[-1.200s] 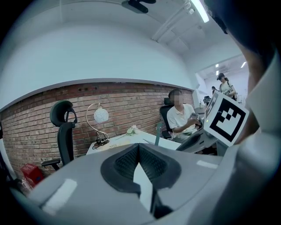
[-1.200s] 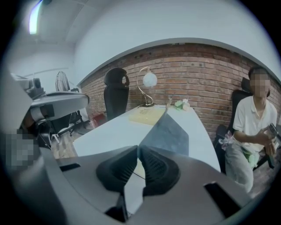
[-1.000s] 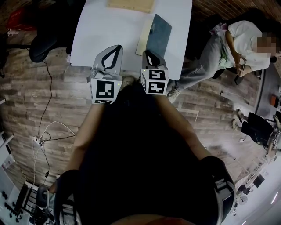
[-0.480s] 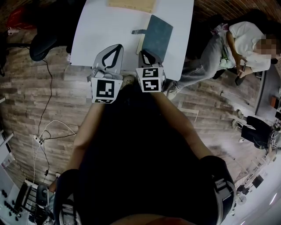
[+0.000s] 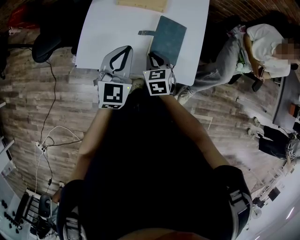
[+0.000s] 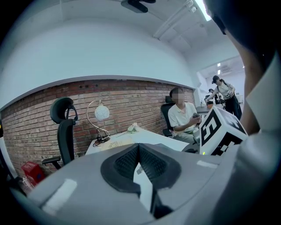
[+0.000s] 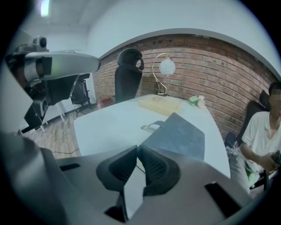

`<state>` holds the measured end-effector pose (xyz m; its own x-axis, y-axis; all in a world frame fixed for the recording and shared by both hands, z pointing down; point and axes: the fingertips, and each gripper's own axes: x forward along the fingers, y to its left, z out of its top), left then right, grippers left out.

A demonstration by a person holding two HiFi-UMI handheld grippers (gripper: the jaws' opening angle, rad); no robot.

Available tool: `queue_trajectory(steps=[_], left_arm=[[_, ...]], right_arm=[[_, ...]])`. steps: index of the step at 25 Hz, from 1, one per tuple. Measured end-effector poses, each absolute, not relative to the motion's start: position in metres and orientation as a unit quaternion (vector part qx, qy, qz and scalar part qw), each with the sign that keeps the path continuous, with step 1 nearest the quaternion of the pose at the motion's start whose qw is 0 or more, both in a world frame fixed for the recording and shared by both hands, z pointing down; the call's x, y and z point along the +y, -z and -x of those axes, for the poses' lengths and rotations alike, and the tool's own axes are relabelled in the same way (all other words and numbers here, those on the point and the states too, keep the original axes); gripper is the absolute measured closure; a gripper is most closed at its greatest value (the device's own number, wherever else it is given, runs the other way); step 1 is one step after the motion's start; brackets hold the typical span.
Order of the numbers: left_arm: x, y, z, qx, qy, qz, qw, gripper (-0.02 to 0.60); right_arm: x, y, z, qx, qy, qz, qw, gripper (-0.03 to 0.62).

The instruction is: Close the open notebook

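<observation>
At the near edge of the white table (image 5: pixel 112 28), the left tool (image 5: pixel 126 48) and right tool (image 5: pixel 153 57) are held side by side, each with its jaws pressed together on nothing. Just beyond the right tool, the dark teal rectangular notebook (image 5: pixel 169 40) is seen lying on the table, cover uppermost.

A white table (image 5: pixel 112 28) is seen at the upper middle of the head view, with a tan board (image 5: pixel 140 4) laid at its far edge. A black office chair (image 5: pixel 44 47) is placed at upper left on the wooden floor (image 5: pixel 28 103), where a white cable (image 5: pixel 51 140) is trailed. A person (image 5: pixel 253 47) is seated at upper right. A globe lamp (image 6: pixel 101 113) is set before the brick wall (image 6: pixel 39 101).
</observation>
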<state>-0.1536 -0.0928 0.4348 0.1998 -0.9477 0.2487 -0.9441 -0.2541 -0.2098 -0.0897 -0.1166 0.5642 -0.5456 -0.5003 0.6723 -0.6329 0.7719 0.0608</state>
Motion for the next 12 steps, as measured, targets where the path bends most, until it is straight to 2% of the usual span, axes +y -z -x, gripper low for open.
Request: queue_trajectory(steps=[12], left_arm=[[-0.089, -0.44, 0.156, 0.614, 0.167, 0.772, 0.0, 0.575]], right_arm=[[-0.117, -0.58, 0.094, -0.869, -0.075, -0.306, 0.381, 0.566]])
